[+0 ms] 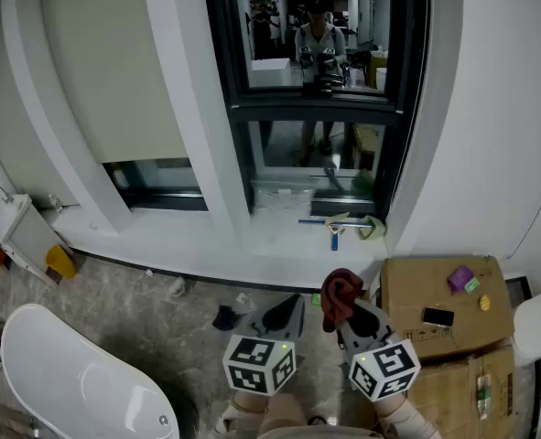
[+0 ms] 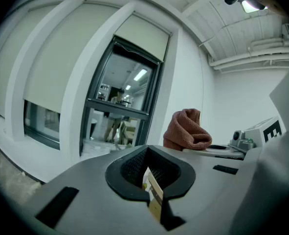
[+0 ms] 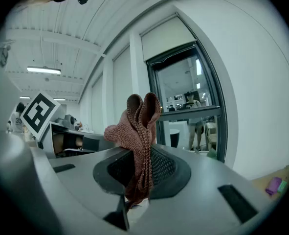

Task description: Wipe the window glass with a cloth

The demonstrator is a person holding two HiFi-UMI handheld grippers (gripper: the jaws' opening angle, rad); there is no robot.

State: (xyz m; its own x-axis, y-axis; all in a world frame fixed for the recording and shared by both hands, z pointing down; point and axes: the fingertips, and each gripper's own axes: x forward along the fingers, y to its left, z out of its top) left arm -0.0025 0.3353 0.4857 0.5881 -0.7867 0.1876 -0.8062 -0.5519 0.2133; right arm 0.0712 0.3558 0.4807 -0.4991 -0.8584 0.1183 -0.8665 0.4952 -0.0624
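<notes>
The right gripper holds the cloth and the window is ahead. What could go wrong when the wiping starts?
1. The reddish-brown knitted cloth is pinched as a narrow bunch in the right gripper; pressed on the window glass, it may pull out or let the hard jaws touch the pane.
2. The blue-handled tool on the white sill lies before the lower pane and could be knocked off.
</notes>
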